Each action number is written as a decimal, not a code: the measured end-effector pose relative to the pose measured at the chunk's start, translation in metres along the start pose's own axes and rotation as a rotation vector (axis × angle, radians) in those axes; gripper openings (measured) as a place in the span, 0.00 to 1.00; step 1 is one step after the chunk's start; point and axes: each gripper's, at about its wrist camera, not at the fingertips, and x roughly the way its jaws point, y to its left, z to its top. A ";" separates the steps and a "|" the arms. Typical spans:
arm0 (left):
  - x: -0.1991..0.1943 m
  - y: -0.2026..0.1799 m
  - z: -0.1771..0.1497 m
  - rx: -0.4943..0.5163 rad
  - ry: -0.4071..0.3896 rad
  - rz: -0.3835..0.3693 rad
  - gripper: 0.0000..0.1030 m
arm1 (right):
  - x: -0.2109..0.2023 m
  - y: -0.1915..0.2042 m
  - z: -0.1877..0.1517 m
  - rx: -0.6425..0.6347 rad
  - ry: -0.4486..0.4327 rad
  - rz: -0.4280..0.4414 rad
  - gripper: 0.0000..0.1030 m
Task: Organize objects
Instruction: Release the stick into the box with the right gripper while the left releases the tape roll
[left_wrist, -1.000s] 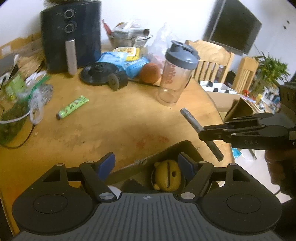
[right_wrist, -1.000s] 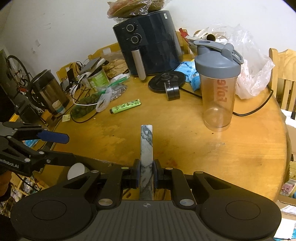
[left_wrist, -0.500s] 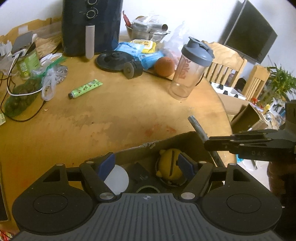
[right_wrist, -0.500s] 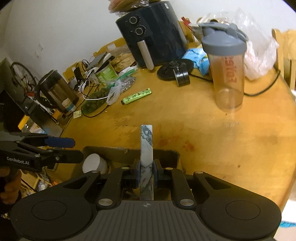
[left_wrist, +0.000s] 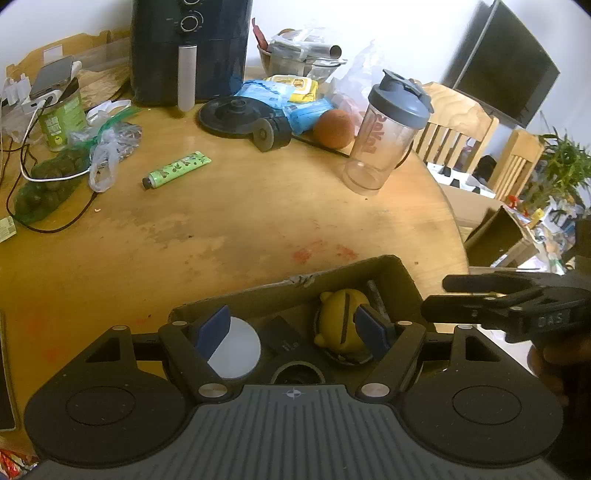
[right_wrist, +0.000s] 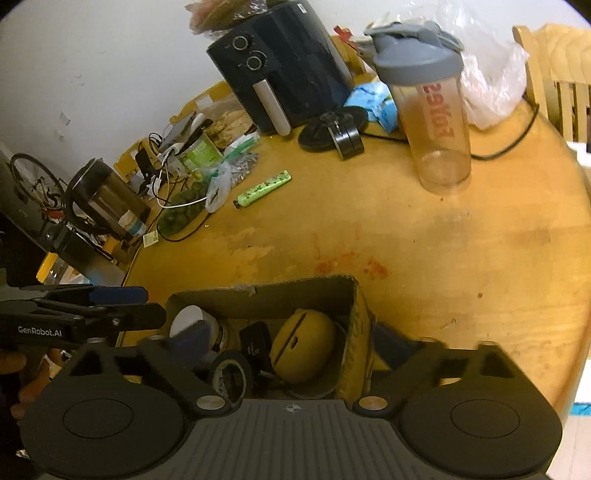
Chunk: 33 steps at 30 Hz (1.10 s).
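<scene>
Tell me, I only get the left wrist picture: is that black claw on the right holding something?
Observer: No. In the right wrist view the right gripper has its jaws wide apart with nothing between them, above the cardboard box.
Operator: And the dark ring I half see at the bottom of the box?
Observer: It is a roll of black tape, standing on edge beside the yellow toy.
Operator: Is there anything past the table's left side?
Observer: Yes, a steel electric kettle stands beside the table, and a bicycle is by the wall behind it.
</scene>
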 end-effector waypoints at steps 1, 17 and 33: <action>0.000 0.000 0.000 -0.001 0.000 0.002 0.72 | 0.000 0.001 0.001 -0.012 -0.001 -0.002 0.99; -0.008 0.015 0.004 -0.033 -0.018 0.064 0.72 | 0.018 0.034 0.020 -0.313 0.054 -0.208 1.00; -0.014 0.025 0.019 -0.023 -0.074 0.140 0.72 | 0.036 0.057 0.043 -0.533 0.084 -0.373 1.00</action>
